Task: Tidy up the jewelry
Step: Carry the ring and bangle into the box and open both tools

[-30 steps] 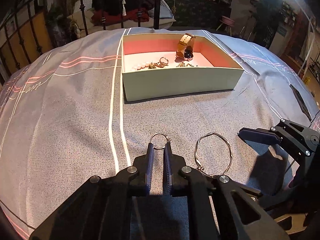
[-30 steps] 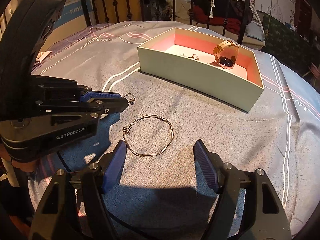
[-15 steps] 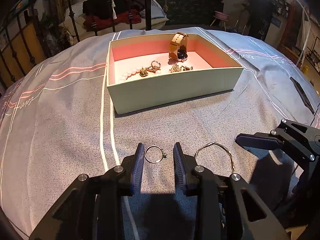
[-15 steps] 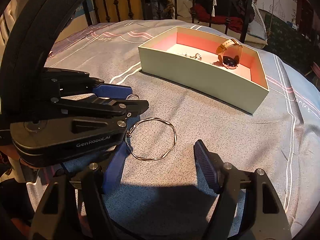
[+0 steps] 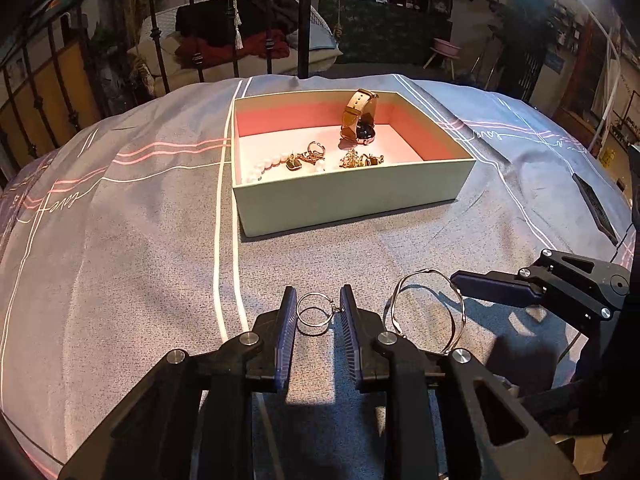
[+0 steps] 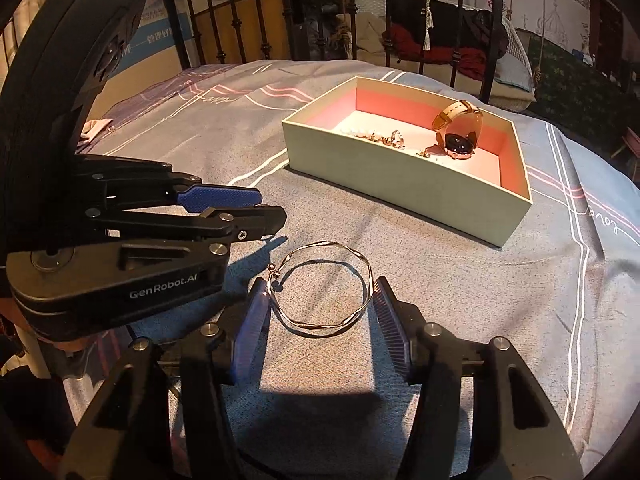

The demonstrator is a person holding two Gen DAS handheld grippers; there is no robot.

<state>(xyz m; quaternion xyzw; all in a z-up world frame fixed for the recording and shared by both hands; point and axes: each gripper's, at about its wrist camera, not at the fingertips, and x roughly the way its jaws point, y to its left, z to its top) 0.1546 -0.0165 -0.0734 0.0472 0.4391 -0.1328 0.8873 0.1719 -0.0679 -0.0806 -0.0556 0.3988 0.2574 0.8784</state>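
A small ring point(image 5: 315, 314) lies on the grey bedspread between the fingers of my left gripper point(image 5: 318, 318), which is open around it. A thin wavy bangle point(image 6: 322, 289) lies on the bedspread between the fingers of my right gripper point(image 6: 318, 312), which is open around it; it also shows in the left wrist view point(image 5: 428, 308). A pale green box with a pink inside point(image 5: 348, 196) stands further back and holds a watch point(image 5: 359, 118), pearls and gold pieces. The box also shows in the right wrist view point(image 6: 400, 190).
The bedspread point(image 5: 120, 260) has white and pink stripes. A black metal bed rail point(image 5: 304, 20) runs behind the box. A dark flat object point(image 5: 596, 208) lies at the right edge of the bed. The left gripper's body point(image 6: 100, 220) is close to the left of the bangle.
My left gripper opened and now has the ring lying between its fingers. My right gripper moved forward and its fingers narrowed around the bangle.
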